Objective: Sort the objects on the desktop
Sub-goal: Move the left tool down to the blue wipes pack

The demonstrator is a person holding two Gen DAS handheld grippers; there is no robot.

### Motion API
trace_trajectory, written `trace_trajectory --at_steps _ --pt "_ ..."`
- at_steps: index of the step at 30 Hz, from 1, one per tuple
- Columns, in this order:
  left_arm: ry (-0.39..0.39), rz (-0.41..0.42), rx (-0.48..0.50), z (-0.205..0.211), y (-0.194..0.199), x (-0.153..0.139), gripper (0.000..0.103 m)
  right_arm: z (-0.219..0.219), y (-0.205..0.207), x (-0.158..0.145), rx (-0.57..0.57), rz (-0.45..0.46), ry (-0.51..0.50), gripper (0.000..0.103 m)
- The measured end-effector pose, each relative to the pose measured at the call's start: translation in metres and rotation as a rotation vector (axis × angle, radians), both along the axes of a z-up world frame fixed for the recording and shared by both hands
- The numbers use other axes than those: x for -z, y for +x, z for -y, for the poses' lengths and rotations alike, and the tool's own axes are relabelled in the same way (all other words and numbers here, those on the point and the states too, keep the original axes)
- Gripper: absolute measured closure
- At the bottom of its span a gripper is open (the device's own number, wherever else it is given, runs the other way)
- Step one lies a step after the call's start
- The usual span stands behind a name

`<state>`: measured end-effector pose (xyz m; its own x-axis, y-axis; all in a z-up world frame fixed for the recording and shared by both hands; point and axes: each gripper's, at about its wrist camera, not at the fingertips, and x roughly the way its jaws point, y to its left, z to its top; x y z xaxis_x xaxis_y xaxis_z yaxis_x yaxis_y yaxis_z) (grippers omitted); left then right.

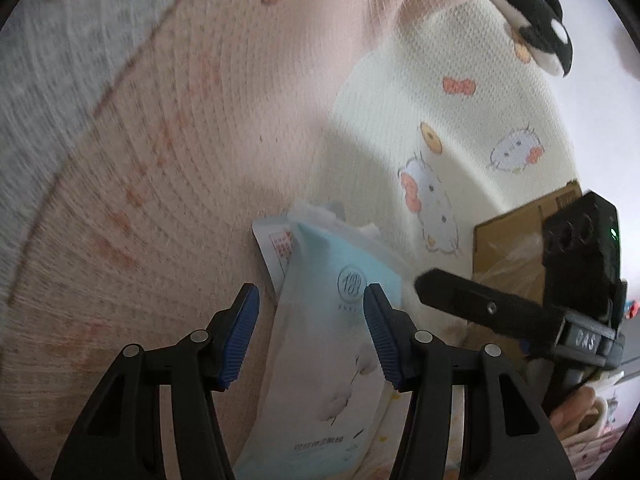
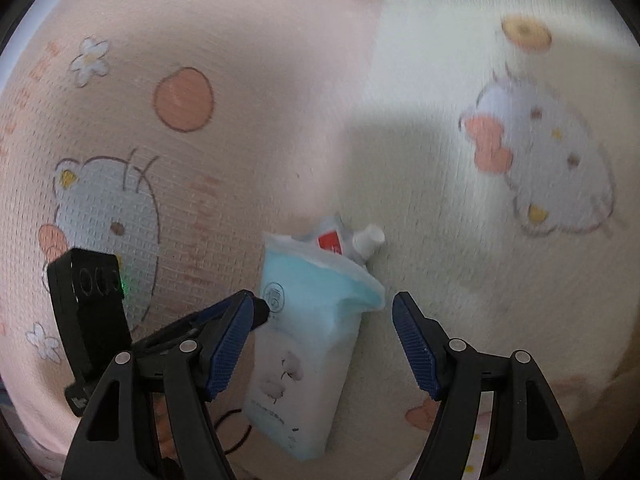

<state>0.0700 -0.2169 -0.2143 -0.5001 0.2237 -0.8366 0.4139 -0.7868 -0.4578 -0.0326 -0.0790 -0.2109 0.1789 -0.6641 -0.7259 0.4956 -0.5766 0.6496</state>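
A light blue and white pouch (image 1: 332, 344) lies on the cartoon-print cloth, with a red-and-white tube (image 1: 280, 250) poking from its open top. My left gripper (image 1: 311, 312) is open, its blue pads on either side of the pouch, just above it. In the right wrist view the same pouch (image 2: 308, 344) lies between the fingers of my right gripper (image 2: 322, 312), which is open. A white-capped tube (image 2: 366, 242) sticks out of its top. The left gripper's fingertip (image 2: 260, 310) touches the pouch's left edge.
A black-and-white orca plush (image 1: 536, 28) lies at the far right of the cloth (image 1: 460, 128). A brown cardboard box (image 1: 516, 240) stands at the right, behind the right gripper's body (image 1: 576, 264). A grey woven surface (image 1: 52, 80) lies at the left.
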Motion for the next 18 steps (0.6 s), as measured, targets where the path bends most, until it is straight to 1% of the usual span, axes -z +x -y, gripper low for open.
trace_trajectory --at_steps 2,3,4,5,7,10,13,16,18 --pt "0.014 0.021 0.018 -0.004 -0.002 0.005 0.045 0.001 -0.002 0.011 0.006 0.057 -0.021 0.030" --pt "0.018 0.030 0.025 -0.005 -0.002 0.007 0.045 0.001 -0.001 0.016 0.006 0.081 -0.031 0.026" --pt "0.019 0.033 0.027 -0.006 -0.002 0.008 0.045 0.002 -0.001 0.021 0.007 0.100 -0.036 0.025" --pt "0.015 0.027 0.027 -0.008 -0.002 0.009 0.047 0.003 0.000 0.026 0.004 0.112 -0.034 0.025" --pt "0.013 0.024 0.030 -0.011 -0.003 0.011 0.049 0.004 0.001 0.033 -0.001 0.138 -0.044 0.024" --pt "0.038 0.022 0.030 -0.010 -0.007 0.011 0.051 0.001 -0.002 0.038 0.025 0.171 -0.048 0.024" --pt "0.038 0.017 0.043 -0.012 -0.013 0.009 0.055 -0.002 -0.007 0.040 0.054 0.192 -0.055 0.024" --pt "0.024 0.012 0.070 -0.016 -0.022 0.006 0.061 -0.004 -0.013 0.047 0.093 0.266 -0.066 0.023" --pt "0.004 0.004 0.091 -0.019 -0.032 0.004 0.063 -0.007 -0.019 0.052 0.132 0.318 -0.077 0.023"
